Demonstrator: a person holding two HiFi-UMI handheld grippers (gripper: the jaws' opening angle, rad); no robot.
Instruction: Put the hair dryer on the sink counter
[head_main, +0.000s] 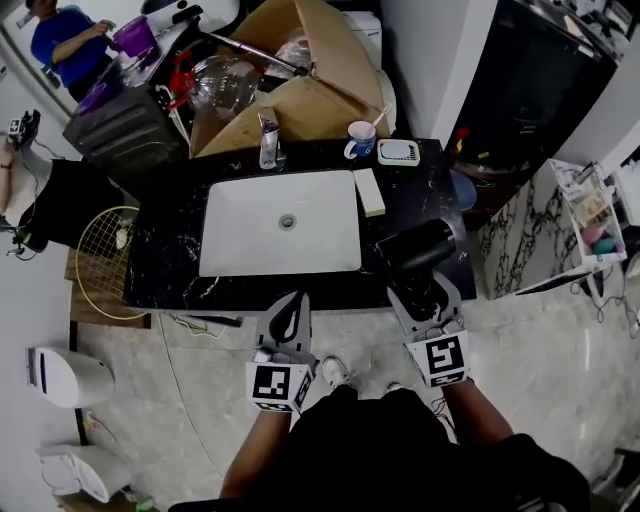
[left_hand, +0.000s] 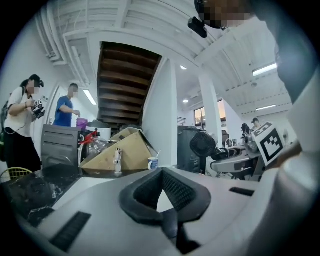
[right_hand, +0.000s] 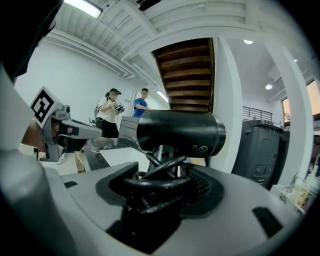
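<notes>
We see our right gripper (head_main: 425, 292) (right_hand: 167, 176) clamped with its jaws set wide on the handle and looped cord of the black hair dryer (head_main: 420, 247) (right_hand: 180, 131). The barrel lies crosswise over the front right corner of the dark counter (head_main: 170, 250), just right of the white sink (head_main: 250, 240). We cannot tell whether it touches the counter. Our left gripper (head_main: 290, 305) (left_hand: 162, 192) sits at the counter's front edge, jaw tips together, holding nothing.
</notes>
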